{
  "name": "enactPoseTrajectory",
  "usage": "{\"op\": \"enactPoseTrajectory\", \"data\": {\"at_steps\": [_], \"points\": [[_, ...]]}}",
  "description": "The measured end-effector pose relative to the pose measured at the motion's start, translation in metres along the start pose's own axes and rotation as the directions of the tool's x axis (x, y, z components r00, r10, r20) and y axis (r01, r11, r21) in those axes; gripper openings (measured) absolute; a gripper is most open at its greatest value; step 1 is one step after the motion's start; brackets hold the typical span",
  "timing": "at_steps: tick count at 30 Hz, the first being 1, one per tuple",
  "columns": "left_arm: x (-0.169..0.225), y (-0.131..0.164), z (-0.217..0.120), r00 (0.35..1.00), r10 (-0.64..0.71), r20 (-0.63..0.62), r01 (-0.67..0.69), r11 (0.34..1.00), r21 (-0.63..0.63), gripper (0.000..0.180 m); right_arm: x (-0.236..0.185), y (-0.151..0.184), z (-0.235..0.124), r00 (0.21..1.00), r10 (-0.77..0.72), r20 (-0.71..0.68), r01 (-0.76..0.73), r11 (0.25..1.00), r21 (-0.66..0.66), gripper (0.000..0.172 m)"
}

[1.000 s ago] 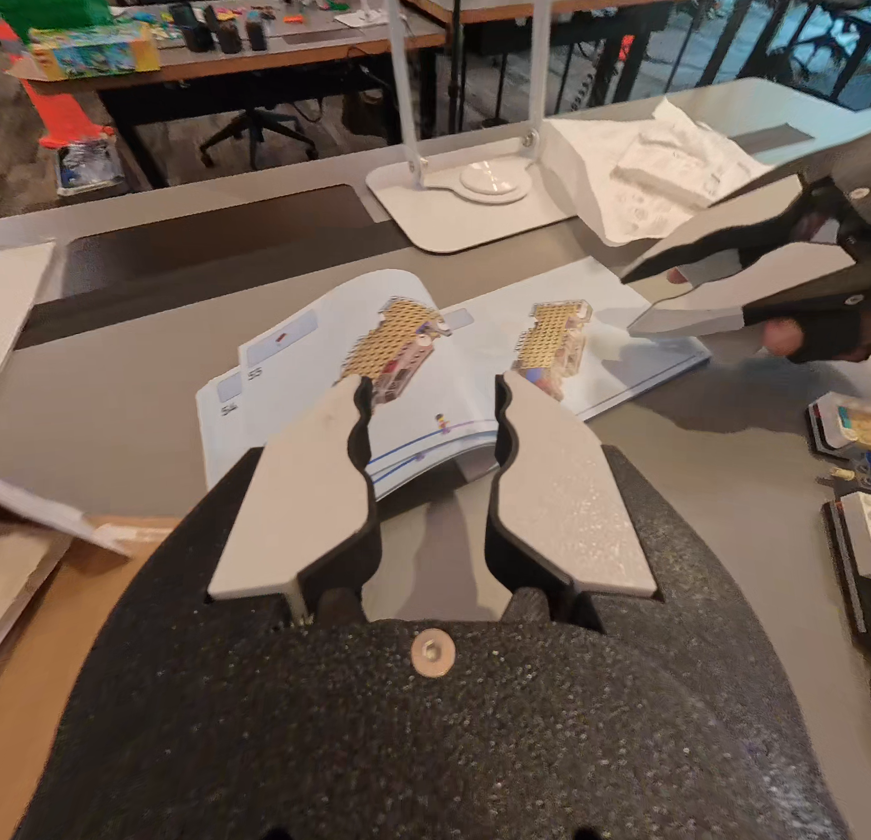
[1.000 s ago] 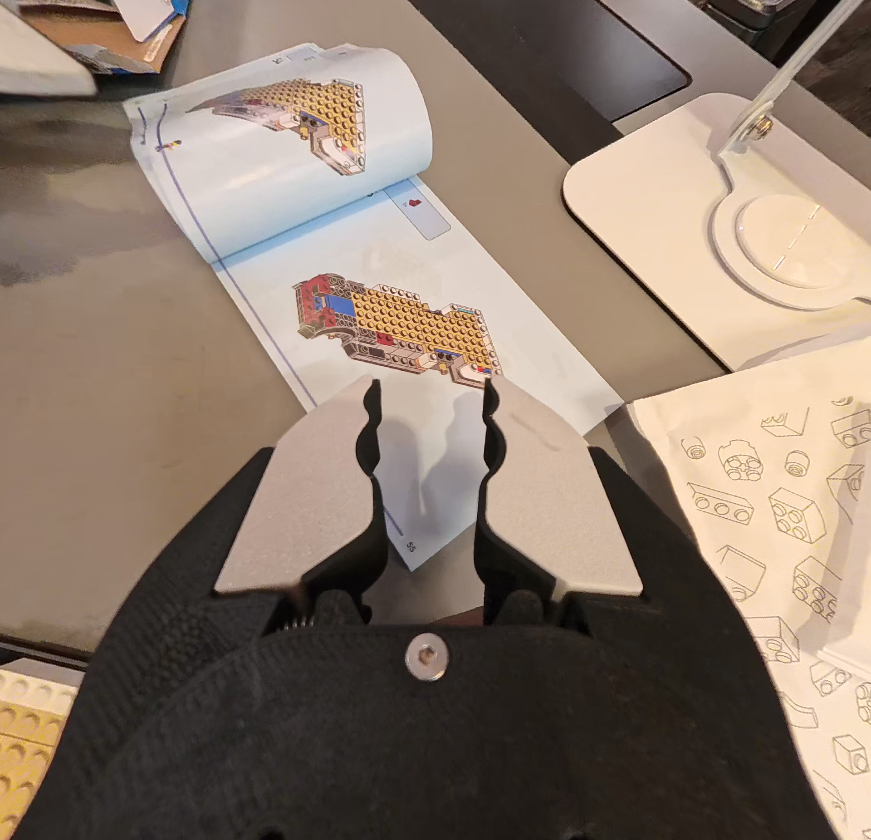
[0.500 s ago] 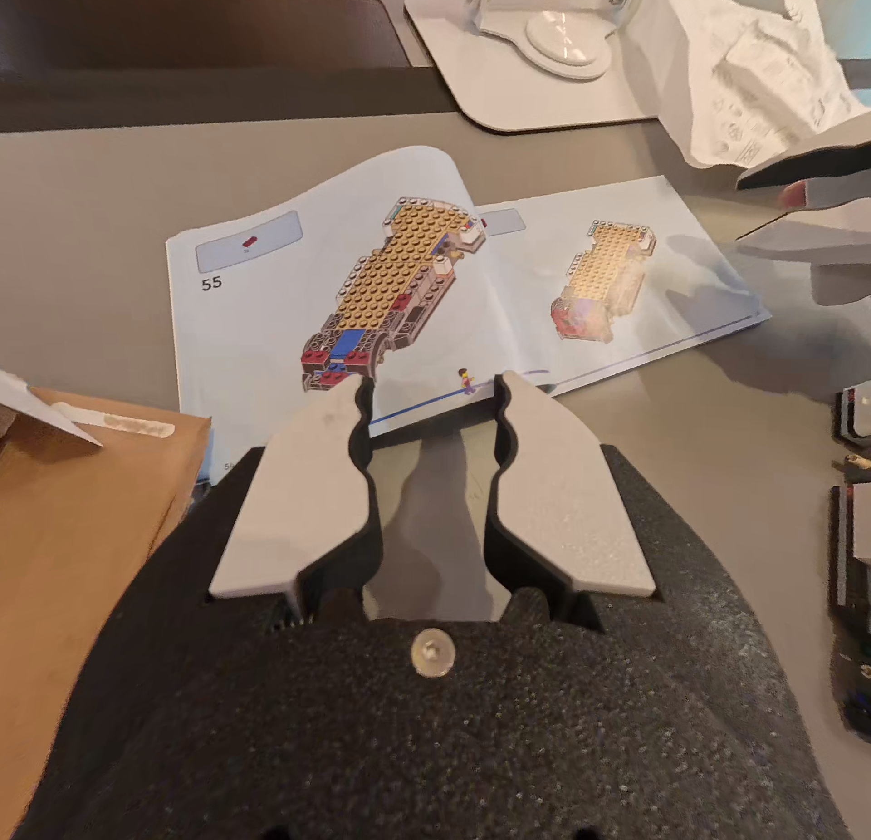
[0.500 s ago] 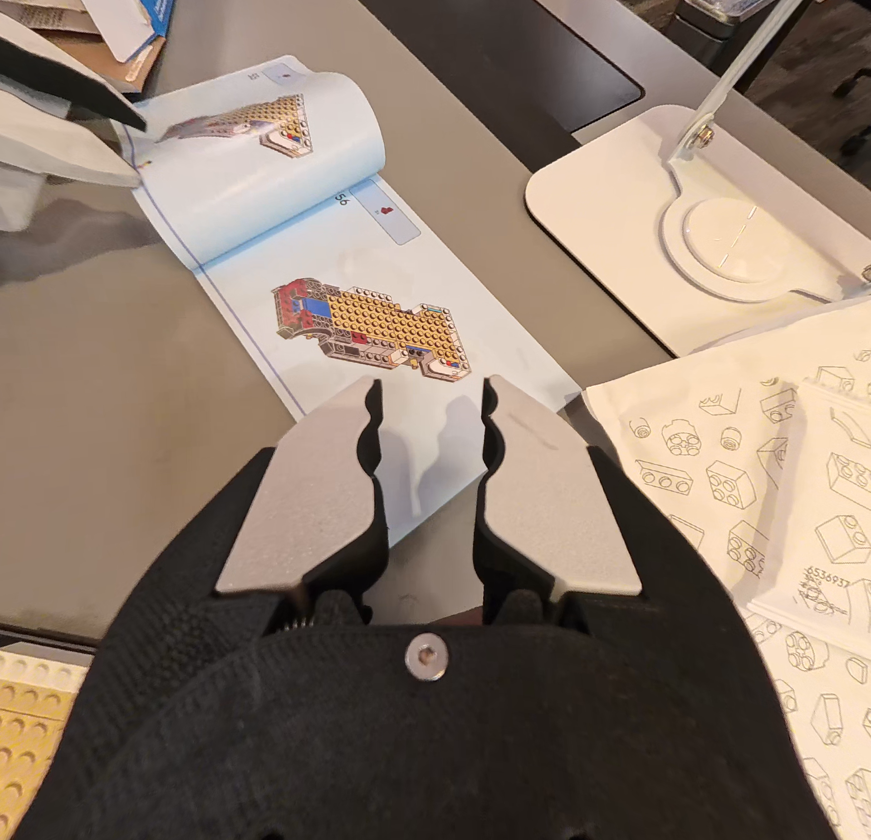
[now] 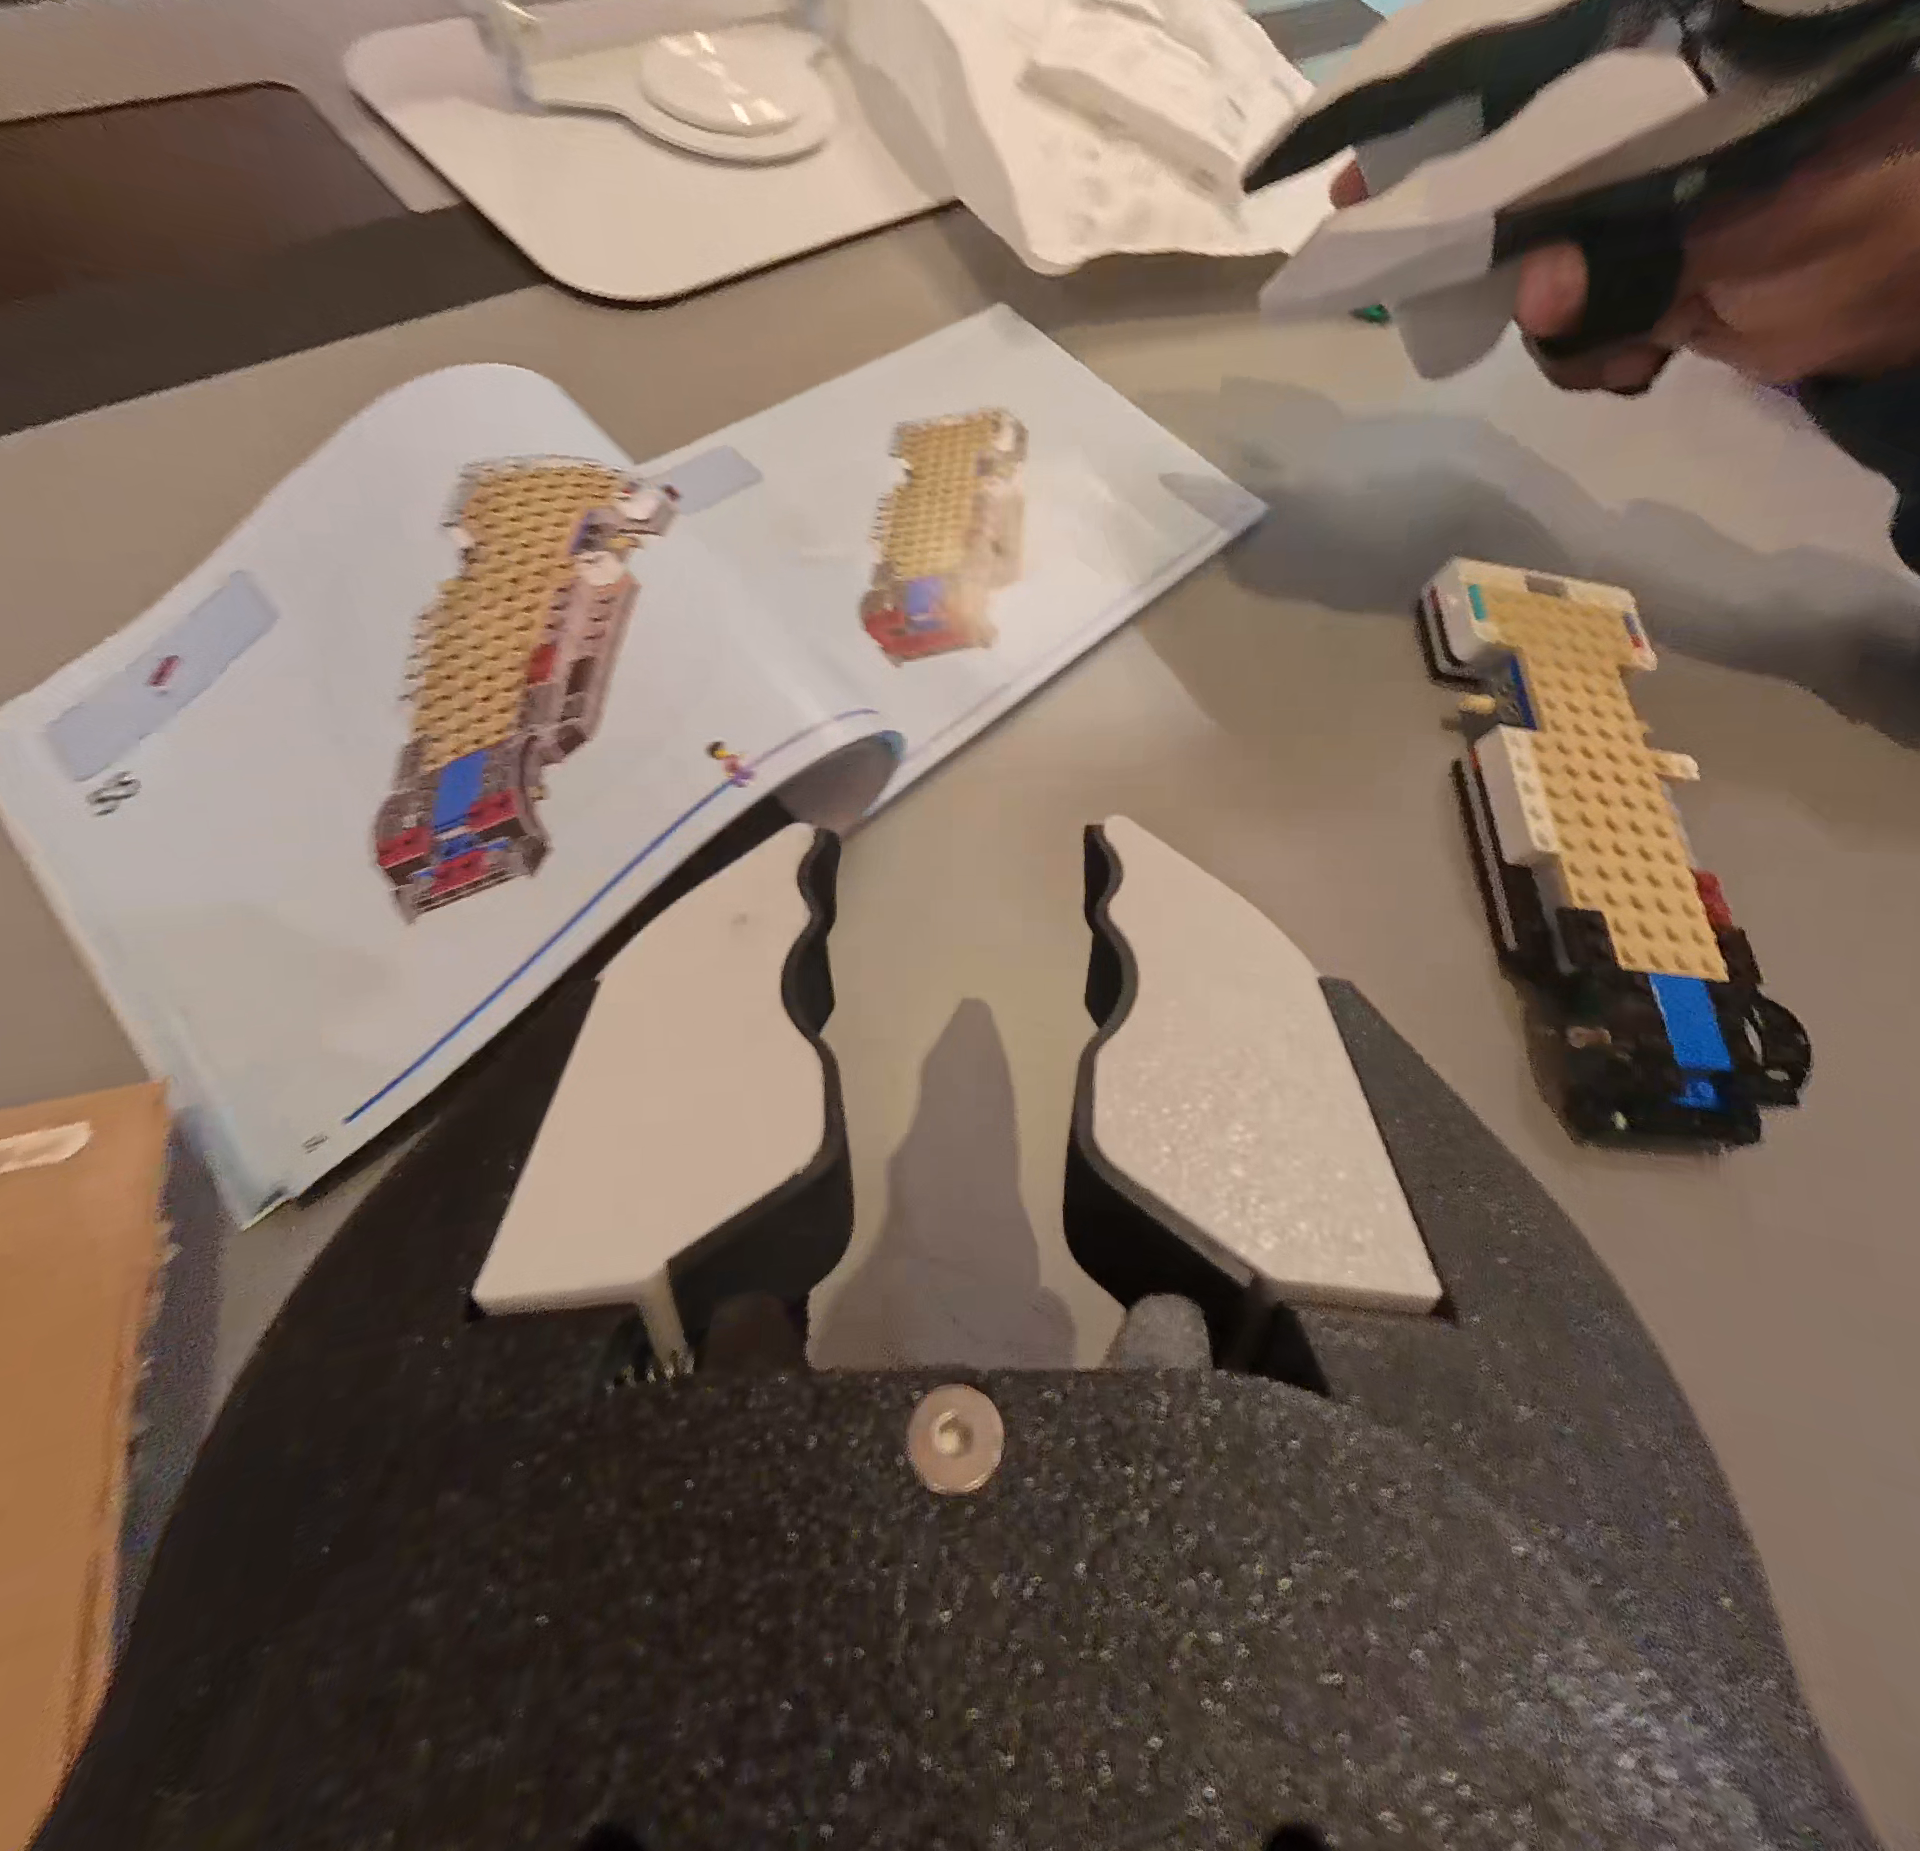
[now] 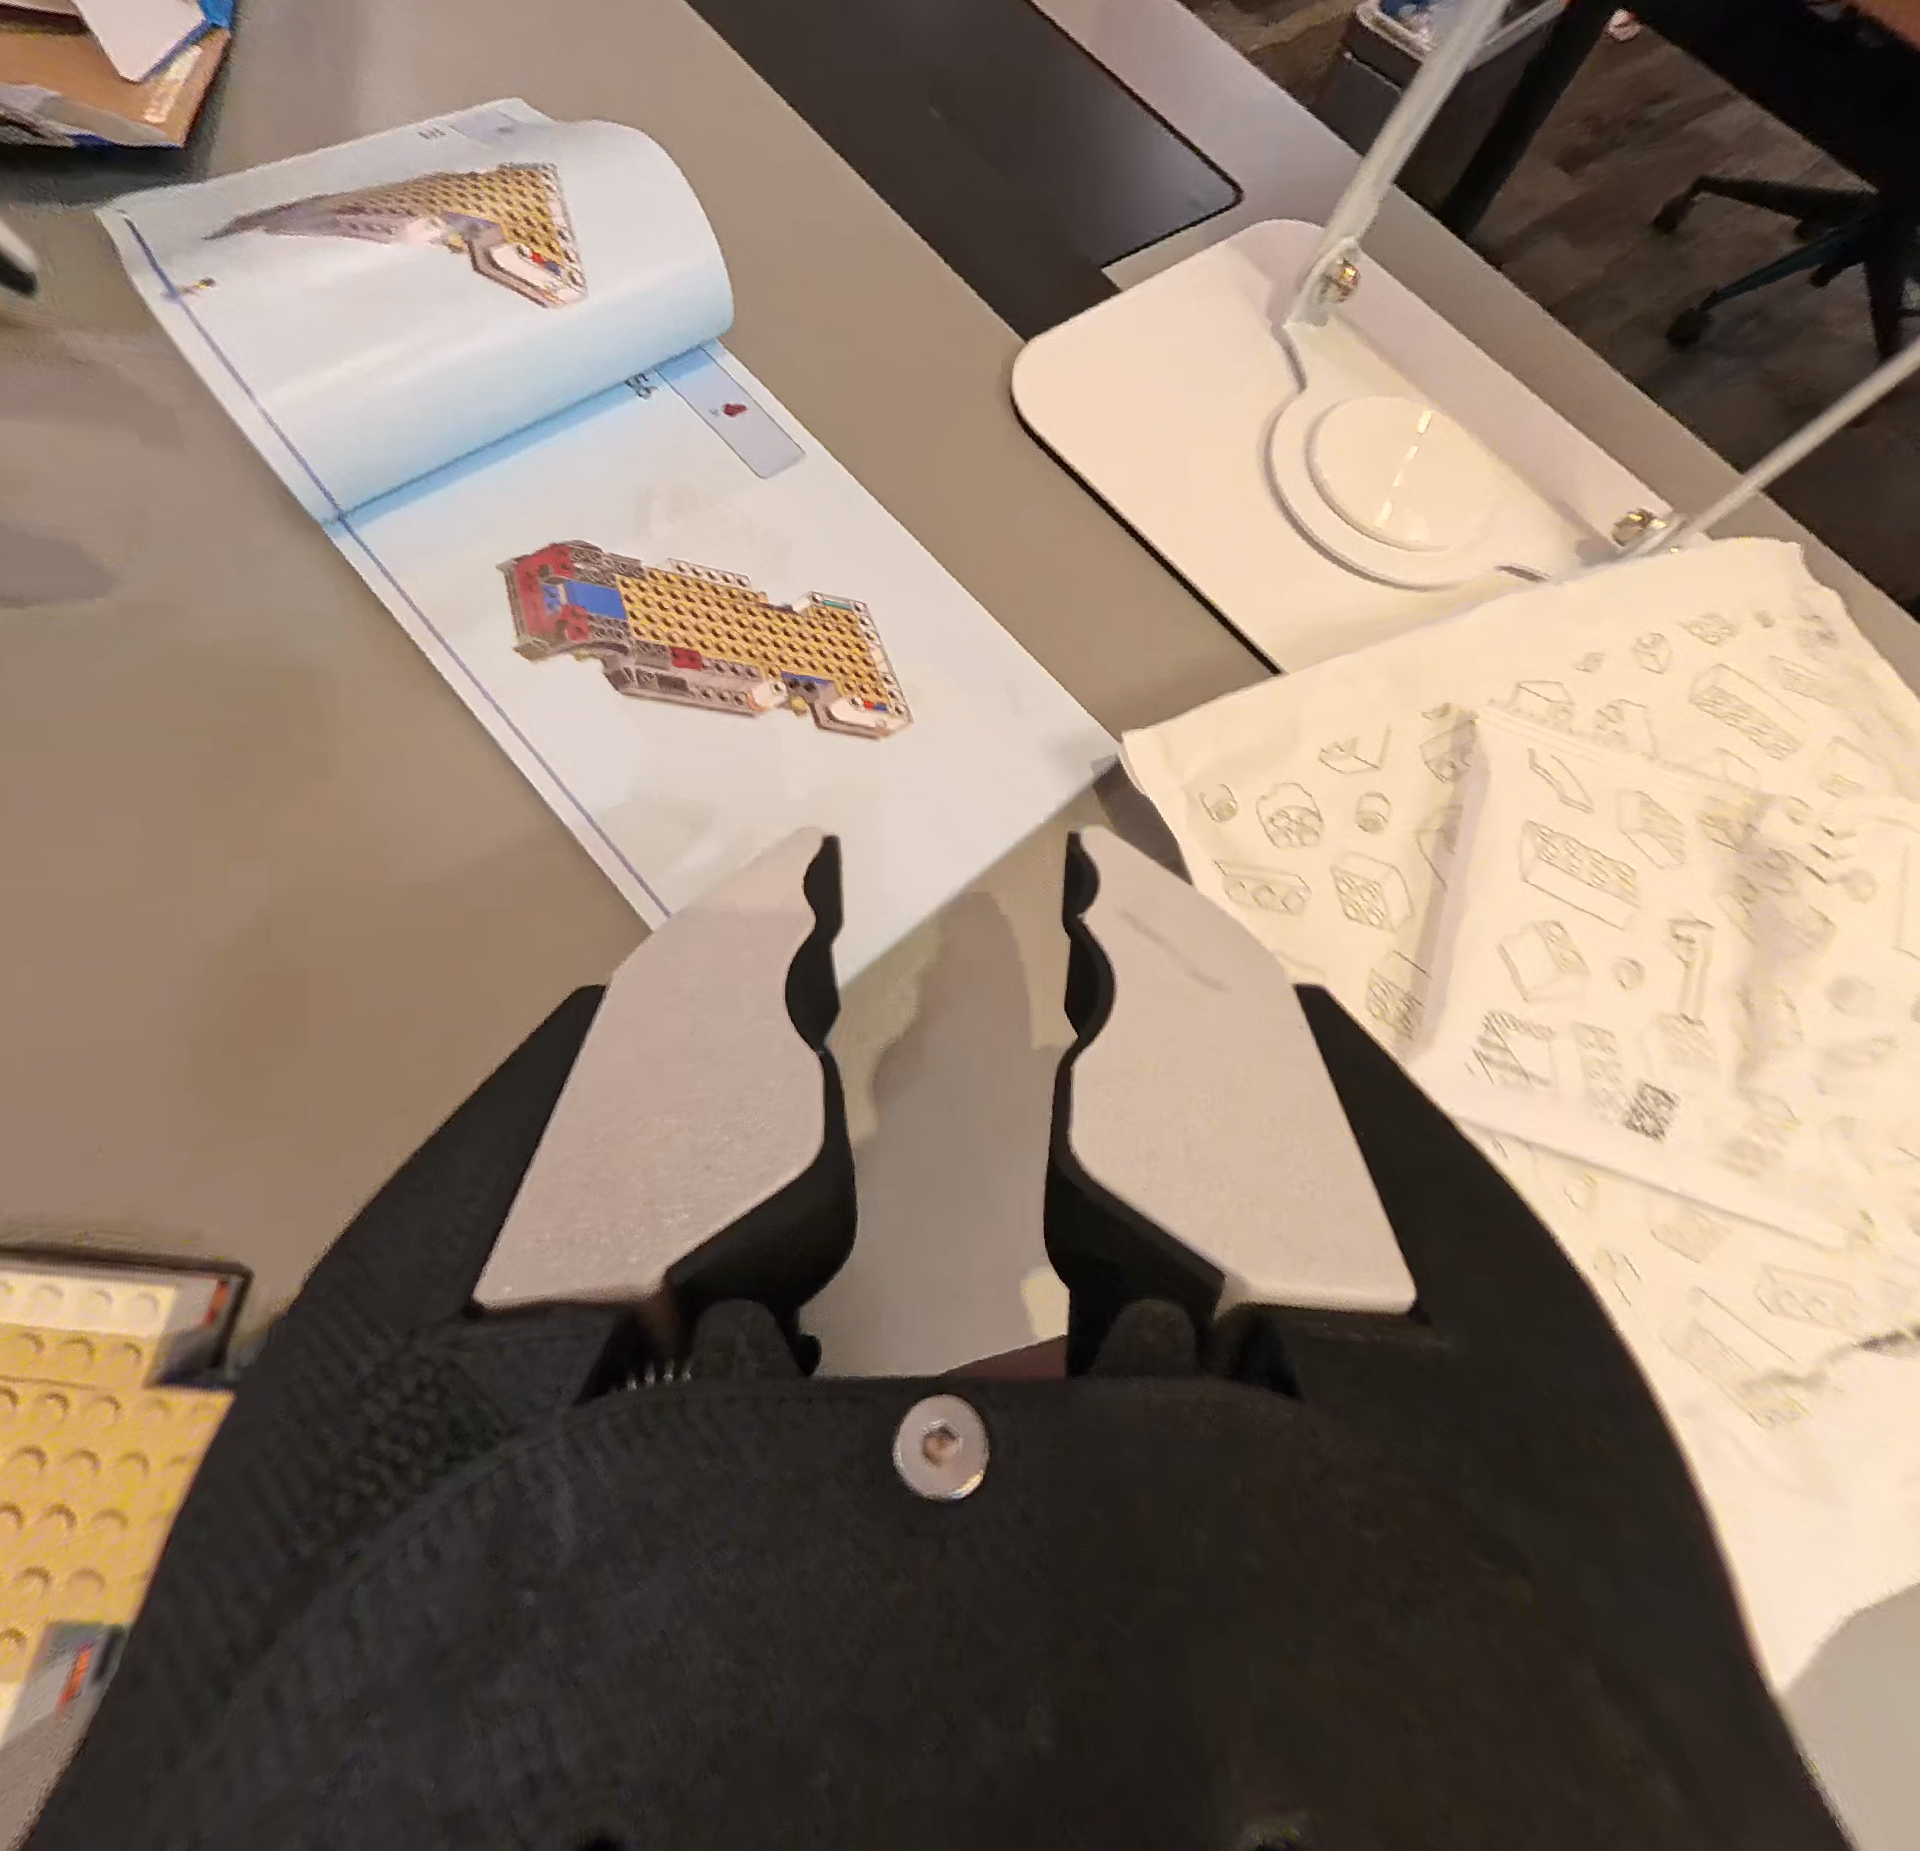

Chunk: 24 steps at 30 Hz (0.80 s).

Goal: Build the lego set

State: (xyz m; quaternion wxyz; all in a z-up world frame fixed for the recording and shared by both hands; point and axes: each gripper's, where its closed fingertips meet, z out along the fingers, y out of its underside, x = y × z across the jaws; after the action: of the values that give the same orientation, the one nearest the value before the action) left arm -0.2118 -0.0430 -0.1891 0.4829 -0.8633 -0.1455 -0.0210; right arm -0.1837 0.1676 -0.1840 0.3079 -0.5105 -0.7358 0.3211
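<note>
Left gripper (image 5: 948,845) over the grey table (image 5: 1247,762), jaws apart and bare.
An open instruction booklet (image 5: 582,679) lies just left; a brick model (image 5: 1600,845) right; the right gripper (image 5: 1351,212) hangs far right.

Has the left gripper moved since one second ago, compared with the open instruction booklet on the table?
Yes. The left gripper moved right and back: its open fingertips, earlier over the booklet, now lie past its near edge above bare table.
</note>
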Motion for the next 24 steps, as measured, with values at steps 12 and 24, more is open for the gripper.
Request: {"op": "enactPoseTrajectory", "data": {"at_steps": [12,24], "points": [[0.027,0.011,0.011,0.99,0.052,-0.129,-0.06,0.996,-0.059,0.042,0.05,0.047,-0.044,0.985,0.102,-0.14,-0.105,0.994,-0.017,0.041],[0.035,0.015,0.024,0.989,0.062,-0.135,-0.073,0.994,-0.076,0.042,0.136,0.065,-0.092,0.892,0.283,-0.354,-0.28,0.958,0.061,0.044]]}}
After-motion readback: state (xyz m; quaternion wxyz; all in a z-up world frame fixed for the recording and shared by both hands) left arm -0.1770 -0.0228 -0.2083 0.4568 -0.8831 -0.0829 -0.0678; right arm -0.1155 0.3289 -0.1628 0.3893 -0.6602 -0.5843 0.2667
